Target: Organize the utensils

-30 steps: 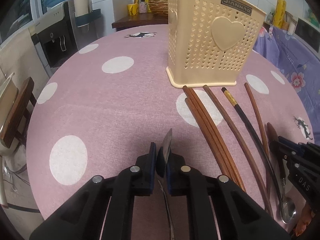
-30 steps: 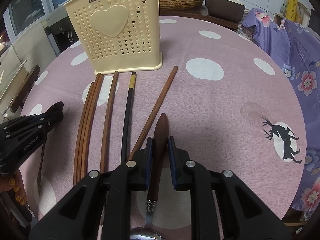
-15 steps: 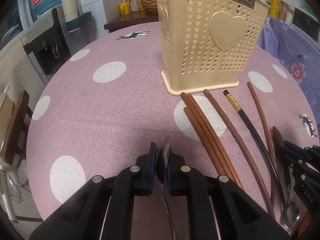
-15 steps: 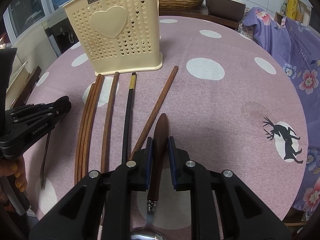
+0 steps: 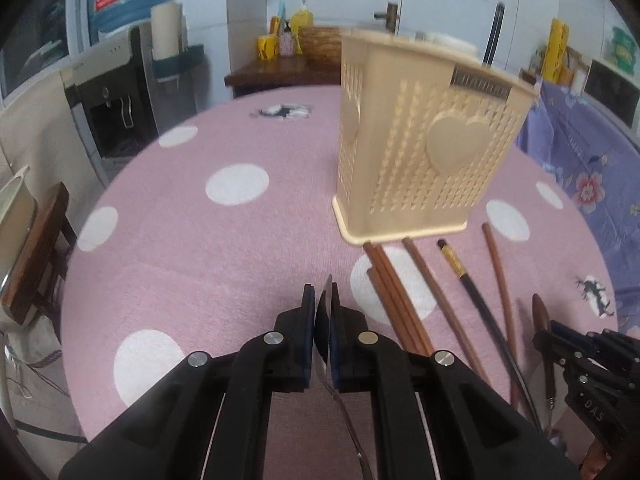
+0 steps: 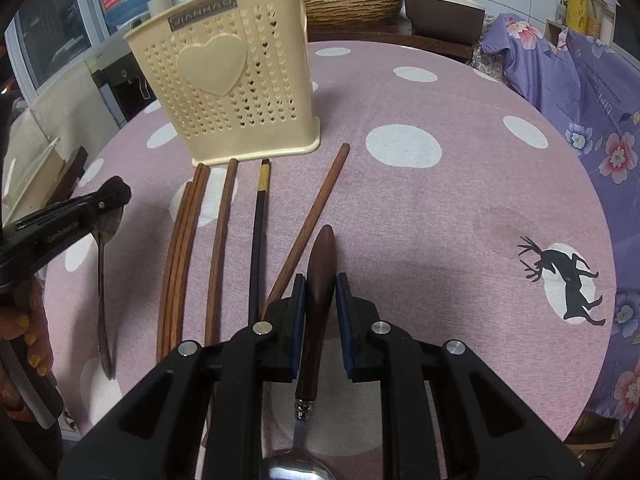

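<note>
Motion-blurred: holder (image 5: 424, 160) and its label. Cut off by the bottom edge: spoon bowl (image 6: 294, 468), metal utensil's handle (image 5: 352, 432).

The cream holder (image 6: 224, 92) stands upright on the far part of the table (image 6: 460, 216), and in front of it a fan of chopsticks (image 6: 218, 236) lies across the cloth between the left tongs (image 5: 322, 312) and the right tongs (image 6: 320, 292), blocking any low pass there. Left of the holder, in the left wrist view, the cloth is bare out to the rim. To the right of the rightmost chopstick it is also bare as far as the deer print (image 6: 568, 276).
</note>
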